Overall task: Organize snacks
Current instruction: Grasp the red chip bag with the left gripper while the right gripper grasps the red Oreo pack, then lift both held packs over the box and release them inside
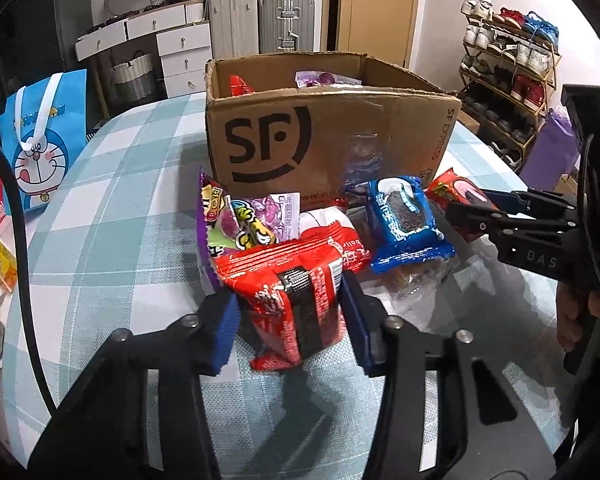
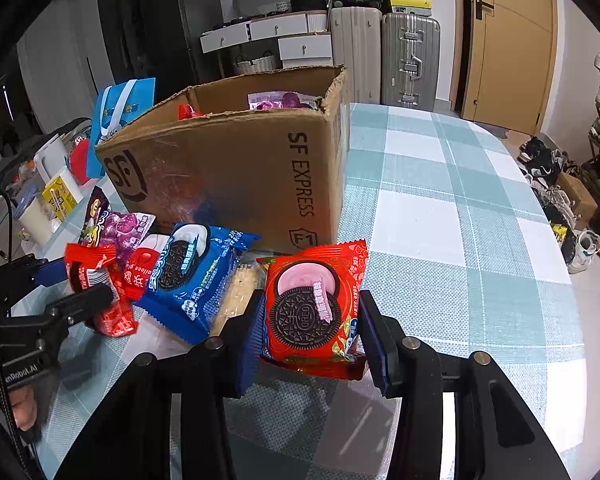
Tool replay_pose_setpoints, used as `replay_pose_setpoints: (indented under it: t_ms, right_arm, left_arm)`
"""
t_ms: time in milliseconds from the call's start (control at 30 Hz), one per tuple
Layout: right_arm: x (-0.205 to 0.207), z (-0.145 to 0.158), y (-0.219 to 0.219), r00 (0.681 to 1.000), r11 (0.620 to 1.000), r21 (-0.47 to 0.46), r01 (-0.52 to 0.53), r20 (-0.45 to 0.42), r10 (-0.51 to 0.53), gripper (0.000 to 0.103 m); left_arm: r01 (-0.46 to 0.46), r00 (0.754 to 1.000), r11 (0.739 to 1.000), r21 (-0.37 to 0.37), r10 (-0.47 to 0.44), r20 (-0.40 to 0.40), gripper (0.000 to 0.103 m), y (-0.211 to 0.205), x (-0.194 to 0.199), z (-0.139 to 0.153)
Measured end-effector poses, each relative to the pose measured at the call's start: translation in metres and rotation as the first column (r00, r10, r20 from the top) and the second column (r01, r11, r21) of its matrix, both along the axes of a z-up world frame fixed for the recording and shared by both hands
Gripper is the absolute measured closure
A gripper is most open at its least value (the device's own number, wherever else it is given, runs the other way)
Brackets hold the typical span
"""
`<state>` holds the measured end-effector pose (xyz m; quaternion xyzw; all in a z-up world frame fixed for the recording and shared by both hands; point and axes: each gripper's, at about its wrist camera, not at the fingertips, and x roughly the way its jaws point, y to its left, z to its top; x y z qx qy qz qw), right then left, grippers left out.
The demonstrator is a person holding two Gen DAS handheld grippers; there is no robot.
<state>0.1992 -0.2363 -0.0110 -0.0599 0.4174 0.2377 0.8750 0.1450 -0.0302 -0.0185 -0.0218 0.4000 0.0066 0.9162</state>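
My left gripper (image 1: pixel 290 316) is shut on a red snack packet (image 1: pixel 296 292) with a black barcode band, just above the checked table; the packet also shows in the right wrist view (image 2: pixel 100 292). My right gripper (image 2: pixel 312 332) is shut on a red Oreo packet (image 2: pixel 312 304), which also shows in the left wrist view (image 1: pixel 460 194). An open SF cardboard box (image 1: pixel 324 136) stands behind, with a purple packet (image 1: pixel 324 79) and a red one inside. A blue Oreo packet (image 1: pixel 404 224), a purple candy packet (image 1: pixel 236 220) and a red-and-white packet lie in front of the box.
A blue Doraemon bag (image 1: pixel 44 140) stands at the table's left edge, with more snacks and a white jug (image 2: pixel 52 160) beside it. Suitcases, drawers and a shoe rack (image 1: pixel 508 80) stand beyond the table. The table's right half (image 2: pixel 460 220) is bare cloth.
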Motion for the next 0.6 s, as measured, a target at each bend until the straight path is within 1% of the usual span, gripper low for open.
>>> replay_pose_setpoints:
  t_ms: [333, 600]
  right_arm:
    - [0.000, 0.002, -0.001, 1.000, 1.000, 0.003, 0.003, 0.006, -0.003, 0.058]
    - [0.000, 0.005, -0.004, 1.000, 1.000, 0.012, 0.010, 0.013, -0.010, 0.058]
  left_arm:
    - [0.010, 1.000, 1.000, -0.022, -0.010, 0.004, 0.064, 0.004, -0.003, 0.003]
    - [0.017, 0.999, 1.000, -0.015, -0.016, 0.035, 0.065, 0.005, -0.008, 0.010]
